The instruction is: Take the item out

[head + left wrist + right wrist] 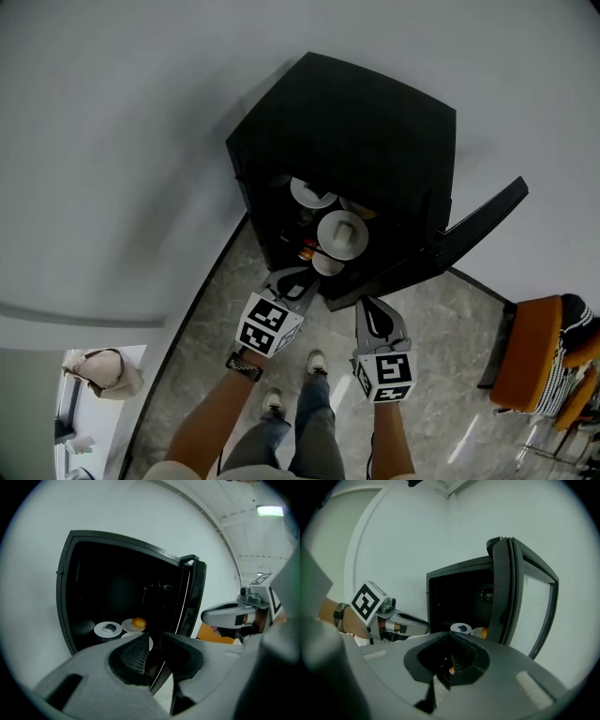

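A black cabinet [356,122] stands on the floor with its door [469,230] swung open to the right. Inside are white plates: a large one [342,234] with a pale item, another [312,194] behind it. The left gripper view shows a plate with a dark item [108,629] and an orange fruit [138,622] on a second plate. My left gripper [292,281] is at the cabinet's front lower edge, jaws apart [154,656], nothing pressed between them. My right gripper [372,309] hovers by the door's lower corner with its jaws together [449,660].
An orange chair [530,352] with striped cloth stands at the right. The person's feet [317,362] are on the marble floor just before the cabinet. A white wall runs behind and to the left. A pale bag [101,370] sits lower left.
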{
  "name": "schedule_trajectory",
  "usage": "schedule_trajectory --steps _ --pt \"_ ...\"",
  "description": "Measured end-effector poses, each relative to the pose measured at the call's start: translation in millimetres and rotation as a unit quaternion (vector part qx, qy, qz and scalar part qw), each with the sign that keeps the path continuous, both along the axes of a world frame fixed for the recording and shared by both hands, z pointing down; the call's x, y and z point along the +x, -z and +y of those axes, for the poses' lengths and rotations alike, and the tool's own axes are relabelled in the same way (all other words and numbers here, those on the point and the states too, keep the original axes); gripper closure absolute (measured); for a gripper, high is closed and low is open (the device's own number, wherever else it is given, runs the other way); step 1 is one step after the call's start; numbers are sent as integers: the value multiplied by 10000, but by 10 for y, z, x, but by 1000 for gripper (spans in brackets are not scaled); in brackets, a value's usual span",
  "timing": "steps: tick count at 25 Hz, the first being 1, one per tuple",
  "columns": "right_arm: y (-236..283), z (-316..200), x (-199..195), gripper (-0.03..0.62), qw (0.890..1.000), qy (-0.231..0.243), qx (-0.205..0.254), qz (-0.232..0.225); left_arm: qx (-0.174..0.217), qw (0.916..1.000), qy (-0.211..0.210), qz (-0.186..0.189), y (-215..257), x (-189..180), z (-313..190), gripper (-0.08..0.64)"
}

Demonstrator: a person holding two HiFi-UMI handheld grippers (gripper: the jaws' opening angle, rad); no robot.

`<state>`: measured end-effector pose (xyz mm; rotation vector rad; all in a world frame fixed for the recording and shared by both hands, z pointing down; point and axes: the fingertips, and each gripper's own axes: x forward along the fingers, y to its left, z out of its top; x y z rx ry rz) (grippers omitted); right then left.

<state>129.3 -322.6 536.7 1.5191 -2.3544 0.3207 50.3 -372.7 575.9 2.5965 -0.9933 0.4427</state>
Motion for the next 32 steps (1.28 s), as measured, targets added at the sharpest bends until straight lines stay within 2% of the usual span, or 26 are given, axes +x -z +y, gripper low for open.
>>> schedule_trajectory --steps 7,17,21,25,27,32 --pt "-289 -32 24 584 9997 -61 -232 -57 -461 9979 271 355 -396 89 -251 473" --pt "-561 -59 120 584 9987 -69 -473 -184 -1168 9874 693 806 -1084 211 -578 454" --pt "-615 -51 101 584 9985 118 -523 -119 -1533 9747 976 1301 -1308 288 -735 443" --pt "-662 -54 129 584 9982 201 -558 -112 -2030 9496 1421 1921 -1564 307 -860 431" --pt "-677 -56 158 584 9981 201 -566 -110 -2197 9399 1535 2116 -1663 335 -898 431" --pt "-751 -53 189 584 9976 258 -636 -92 -2346 9273 1664 2395 -1775 381 -985 431"
